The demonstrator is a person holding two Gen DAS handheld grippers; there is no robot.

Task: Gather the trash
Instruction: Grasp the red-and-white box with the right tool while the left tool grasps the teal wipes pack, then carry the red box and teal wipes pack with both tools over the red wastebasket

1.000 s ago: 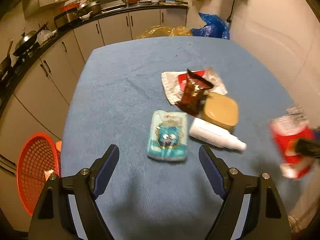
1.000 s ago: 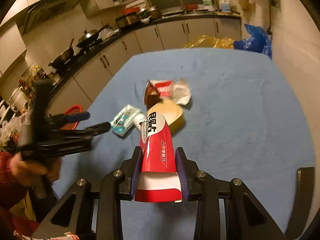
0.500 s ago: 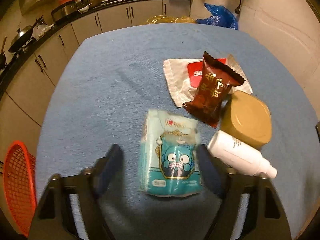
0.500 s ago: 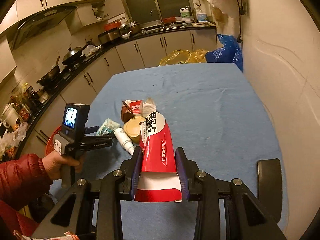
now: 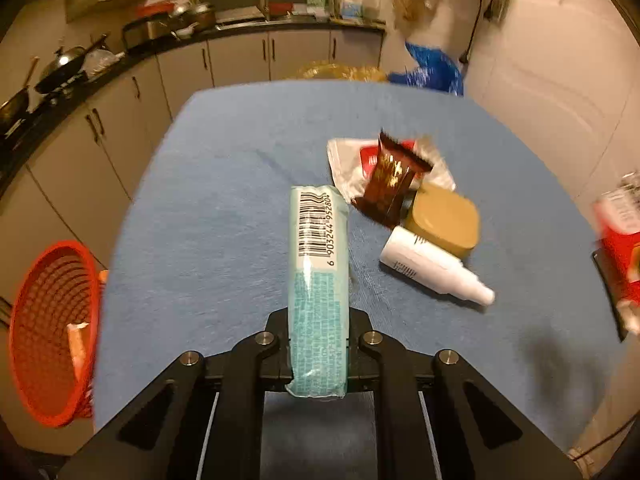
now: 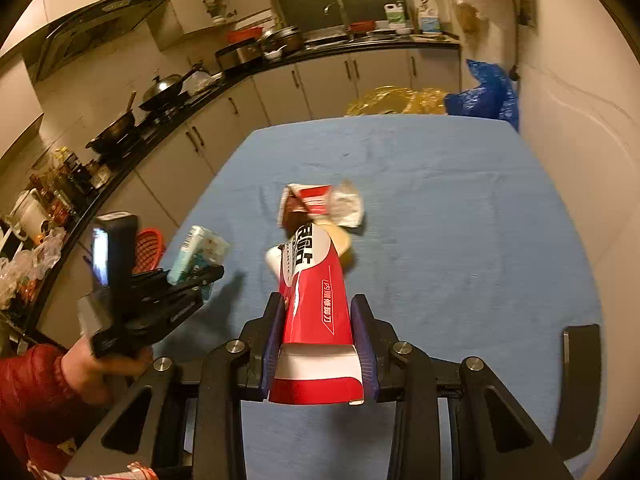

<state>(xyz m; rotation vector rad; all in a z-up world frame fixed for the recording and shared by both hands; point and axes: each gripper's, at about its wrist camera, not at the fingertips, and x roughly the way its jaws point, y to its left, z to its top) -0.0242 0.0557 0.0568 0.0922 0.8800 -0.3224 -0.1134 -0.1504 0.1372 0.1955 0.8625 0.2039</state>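
The left gripper [image 5: 319, 344], wide open over the pale teal tissue pack [image 5: 319, 280] a second ago, has just closed on it and lifted it off the blue tablecloth [image 5: 224, 216]. The right gripper [image 6: 319, 344] still clamps the red-and-white cardboard box [image 6: 316, 320]. A brown wrapper [image 5: 394, 184], tan tub [image 5: 444, 220] and white bottle [image 5: 432, 266] remain on the cloth; an orange mesh basket [image 5: 52, 332] sits beside the table in the kitchen.

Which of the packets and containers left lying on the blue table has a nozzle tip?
The white bottle, lying on its side beside the tan tub. It alone narrows to a nozzle; the brown snack packet and the white-and-red wrapper are flat.
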